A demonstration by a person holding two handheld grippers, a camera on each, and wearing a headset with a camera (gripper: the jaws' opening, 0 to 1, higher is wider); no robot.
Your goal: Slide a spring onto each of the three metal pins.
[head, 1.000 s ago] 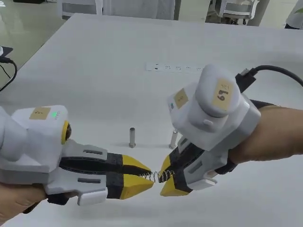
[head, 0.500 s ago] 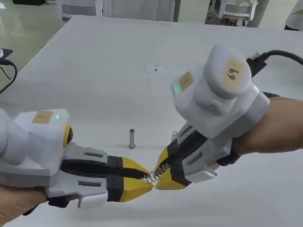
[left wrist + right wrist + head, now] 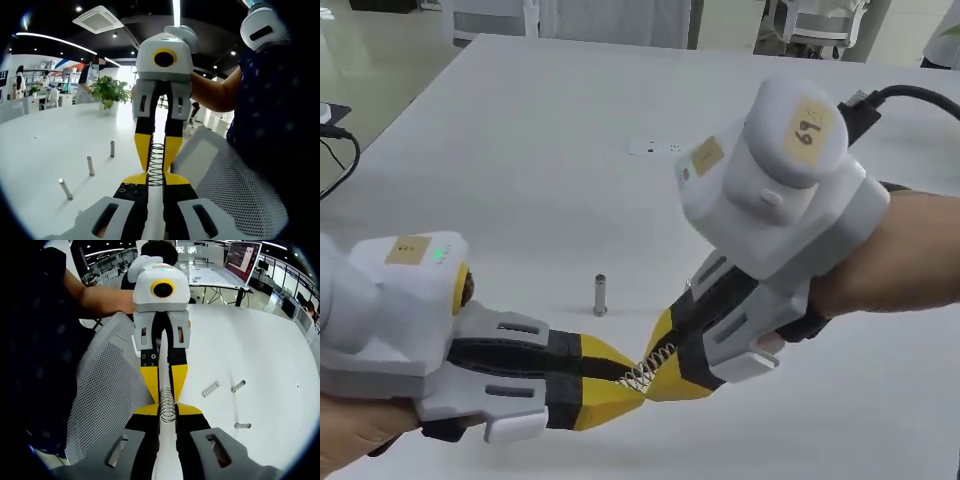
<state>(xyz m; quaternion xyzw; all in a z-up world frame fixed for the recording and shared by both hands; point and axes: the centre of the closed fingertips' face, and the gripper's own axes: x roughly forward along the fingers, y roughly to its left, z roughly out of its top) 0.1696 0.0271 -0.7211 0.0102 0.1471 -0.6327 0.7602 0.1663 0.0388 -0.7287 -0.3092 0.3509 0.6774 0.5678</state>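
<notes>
Spring (image 3: 650, 362) was held above the table just below the centre of the head view, slanting up to the right between two yellow-tipped grippers. At lower left the left gripper (image 3: 628, 384) lay nearly level in a hand (image 3: 360, 430), pointing right, its jaws pressed together on the spring's lower end. From the right the right gripper (image 3: 665, 362) sloped down and leftward on a bare forearm (image 3: 890, 265), its jaws pinching the upper end. The two sets of tips stood almost nose to nose.

Just above the tips a metal pin (image 3: 600, 295) stood upright, apart from both grippers, with bare tabletop to its left. In the left gripper view three pins (image 3: 65, 189) (image 3: 90, 166) (image 3: 112, 148) ran in a row at lower left, spaced apart. Right of centre in the right gripper view a loose spring (image 3: 210, 388) lay flat just beside a pin.

The table (image 3: 520, 150) was white, with a white power strip (image 3: 655, 146) at upper centre. A potted plant (image 3: 112, 92), a mesh chair back (image 3: 240, 195) and a lit screen (image 3: 242, 257) showed around it.
</notes>
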